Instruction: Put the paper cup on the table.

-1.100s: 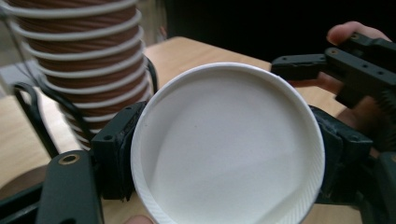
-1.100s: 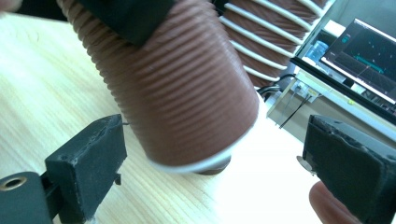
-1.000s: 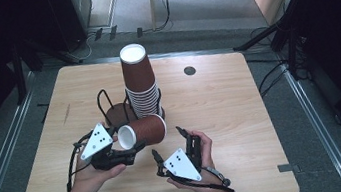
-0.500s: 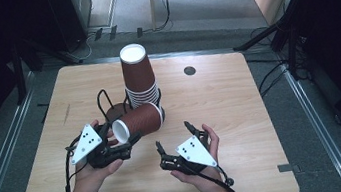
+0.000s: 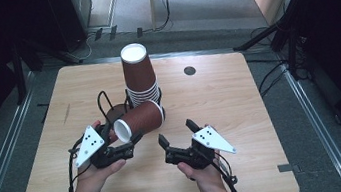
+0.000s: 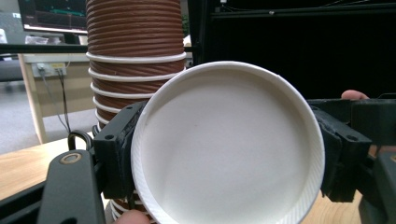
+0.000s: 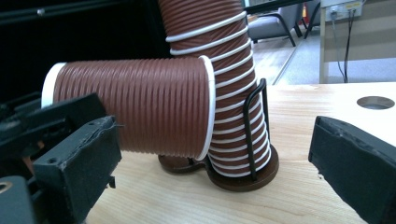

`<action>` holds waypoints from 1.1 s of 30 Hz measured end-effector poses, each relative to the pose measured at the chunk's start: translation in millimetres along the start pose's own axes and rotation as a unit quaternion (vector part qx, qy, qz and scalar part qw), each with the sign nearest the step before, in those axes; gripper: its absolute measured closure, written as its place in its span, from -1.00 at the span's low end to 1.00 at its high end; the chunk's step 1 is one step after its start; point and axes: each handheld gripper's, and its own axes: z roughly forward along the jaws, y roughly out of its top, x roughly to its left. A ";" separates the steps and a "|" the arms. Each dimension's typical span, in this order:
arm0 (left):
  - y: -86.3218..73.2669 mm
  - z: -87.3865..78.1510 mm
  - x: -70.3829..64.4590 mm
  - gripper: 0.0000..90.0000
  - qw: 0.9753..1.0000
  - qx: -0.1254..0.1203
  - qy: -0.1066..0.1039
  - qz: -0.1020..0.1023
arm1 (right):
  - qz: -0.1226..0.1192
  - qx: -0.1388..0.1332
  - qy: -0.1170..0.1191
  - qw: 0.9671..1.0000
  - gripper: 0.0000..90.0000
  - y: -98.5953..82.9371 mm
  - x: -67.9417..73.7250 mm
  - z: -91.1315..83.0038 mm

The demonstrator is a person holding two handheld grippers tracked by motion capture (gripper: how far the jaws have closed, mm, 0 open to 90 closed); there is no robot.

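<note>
A tall stack of brown ribbed paper cups (image 5: 140, 78) stands upside down in a wire holder (image 7: 243, 179) on the wooden table (image 5: 241, 111). My left gripper (image 5: 125, 138) is shut on a single brown cup (image 5: 140, 120) and holds it on its side. Its white bottom (image 6: 229, 144) faces the left gripper's camera, and its wide rim (image 7: 208, 107) rests against the stack. My right gripper (image 5: 177, 133) stands open to the right of that cup, jaws wide apart with nothing between them. In the right gripper view they frame the cup and the stack.
A second, empty round holder base (image 5: 115, 112) with a wire loop sits just left of the stack. A small round hole (image 5: 189, 70) is in the table's far right part. Bare tabletop lies to the right and near the front edge.
The left gripper shifted a little left, raising the cup slightly against the stack. The right gripper moved right and away from the person, still open.
</note>
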 end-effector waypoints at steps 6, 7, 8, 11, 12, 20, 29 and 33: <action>-1.5 2.6 -5.6 -0.48 1.000 -0.004 -0.010 0.000 | 0.026 0.008 -0.004 1.000 -0.95 1.8 2.8 0.3; -1.5 3.5 -6.5 -0.48 1.000 -0.005 -0.013 0.001 | 0.033 0.012 -0.008 0.999 -0.94 2.1 4.0 0.3; -1.4 4.5 -7.9 -0.48 1.000 -0.006 -0.016 0.001 | 0.045 0.013 -0.011 0.999 -0.92 2.7 5.5 -0.2; -1.8 7.6 -12.3 -0.48 1.000 -0.009 -0.023 0.005 | 0.077 0.001 -0.023 0.997 -0.87 6.3 8.1 -3.6; -2.2 8.2 -13.7 -0.48 1.000 -0.008 -0.023 0.007 | 0.097 -0.005 -0.026 0.995 -0.86 7.7 9.0 -6.2; -6.9 12.8 -22.1 -0.48 0.999 -0.023 -0.038 0.006 | 0.158 -0.006 -0.065 0.985 -1.00 5.8 19.6 -14.0; -16.2 21.0 -33.7 -0.48 0.998 -0.034 -0.045 0.013 | 0.287 -0.005 -0.069 0.956 -1.00 -0.8 17.1 -14.3; -17.6 22.6 -35.1 -0.48 0.998 -0.034 -0.044 0.016 | 0.377 -0.003 -0.071 0.923 -1.00 -1.7 10.7 -14.4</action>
